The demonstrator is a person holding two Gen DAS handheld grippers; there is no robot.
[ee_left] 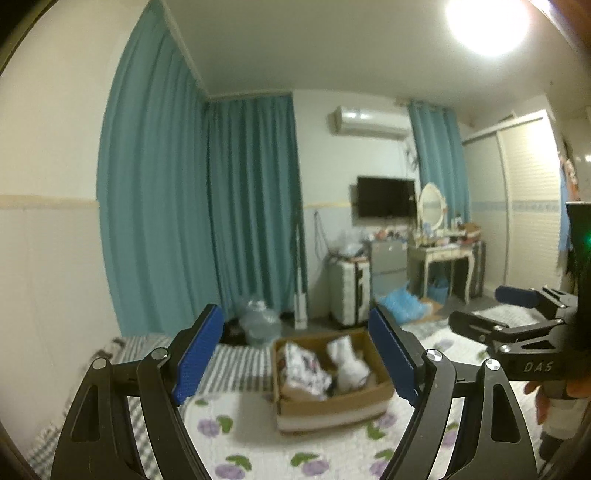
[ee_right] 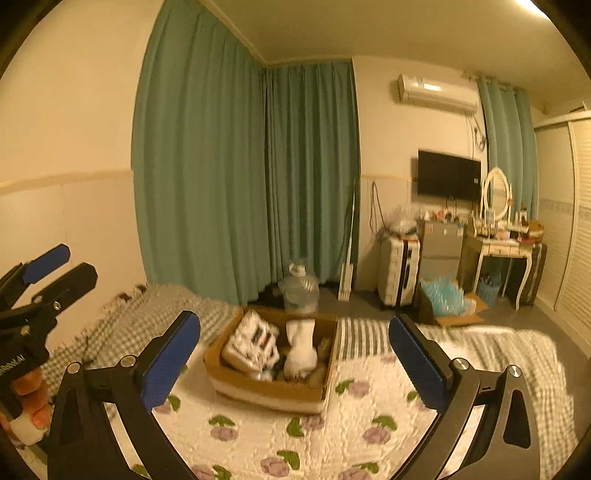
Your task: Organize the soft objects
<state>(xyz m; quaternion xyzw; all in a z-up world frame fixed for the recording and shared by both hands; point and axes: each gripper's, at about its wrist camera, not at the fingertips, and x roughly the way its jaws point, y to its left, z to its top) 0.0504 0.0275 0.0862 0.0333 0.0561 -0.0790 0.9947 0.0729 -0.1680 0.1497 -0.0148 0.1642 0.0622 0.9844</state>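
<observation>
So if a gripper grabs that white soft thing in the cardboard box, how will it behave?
The white soft item looks slumped and bunched against the cardboard box, so it will probably sag and stretch when lifted. It seems light. It touches the patterned item beside it, which might drag along.

the ceiling lamp (ee_left: 487,22) blows out to a white glare at the top right of the left wrist view and lights the room evenly, cool and fairly bright. the right wrist view is dimmer with a heavy yellow-orange cast; only a sliver of that glare shows at its top edge. both views are soft with motion blur, worst on the cardboard box (ee_left: 332,402) below the lamp. fisheye bending curves the curtains (ee_right: 207,166), and black vignette rings the corners.
</observation>
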